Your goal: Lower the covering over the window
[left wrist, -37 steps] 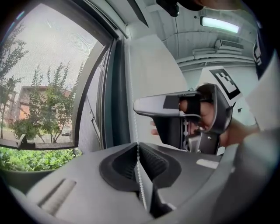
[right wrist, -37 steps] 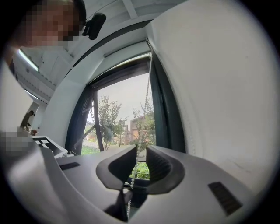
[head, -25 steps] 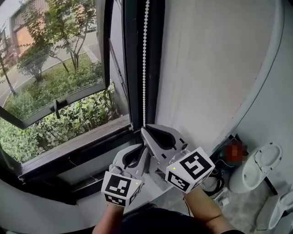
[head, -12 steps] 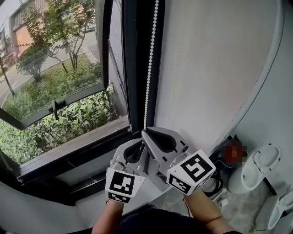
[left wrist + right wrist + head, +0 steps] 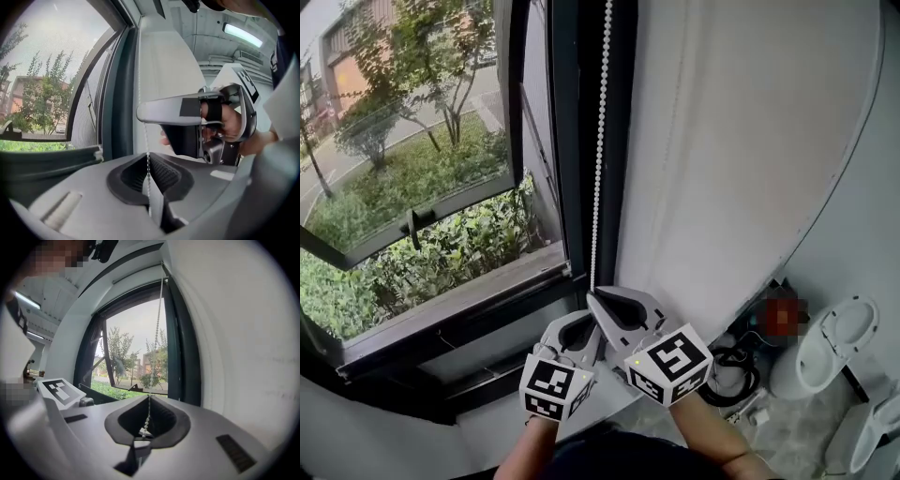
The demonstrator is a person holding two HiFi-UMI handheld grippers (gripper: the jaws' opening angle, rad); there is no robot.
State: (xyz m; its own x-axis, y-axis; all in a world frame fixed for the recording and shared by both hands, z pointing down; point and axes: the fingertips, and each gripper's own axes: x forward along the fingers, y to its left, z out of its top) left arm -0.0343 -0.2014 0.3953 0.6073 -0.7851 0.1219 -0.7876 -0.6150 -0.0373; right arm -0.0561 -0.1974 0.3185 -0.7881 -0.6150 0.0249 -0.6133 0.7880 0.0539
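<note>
A white bead chain (image 5: pixel 598 141) hangs down the dark window frame (image 5: pixel 572 141), between the glass and the white wall. My right gripper (image 5: pixel 592 294) is shut on the chain's lower part. Just below and to the left, my left gripper (image 5: pixel 584 323) is shut on the same chain. In the left gripper view the chain (image 5: pixel 145 136) drops from the right gripper (image 5: pixel 140 112) into my left gripper (image 5: pixel 149 161), whose jaws have just closed a little further on it. In the right gripper view the chain (image 5: pixel 159 310) runs into my right gripper (image 5: pixel 148 401). No covering shows over the glass.
The window sash (image 5: pixel 412 220) is tilted open onto greenery and a street. A dark sill (image 5: pixel 459 309) runs below it. The white wall (image 5: pixel 741 141) fills the right. On the floor lie black cables (image 5: pixel 736 370) and white fixtures (image 5: pixel 834 342).
Both grippers have sunk together, still pinching the bead chain, and sit lower in the head view than half a second ago.
</note>
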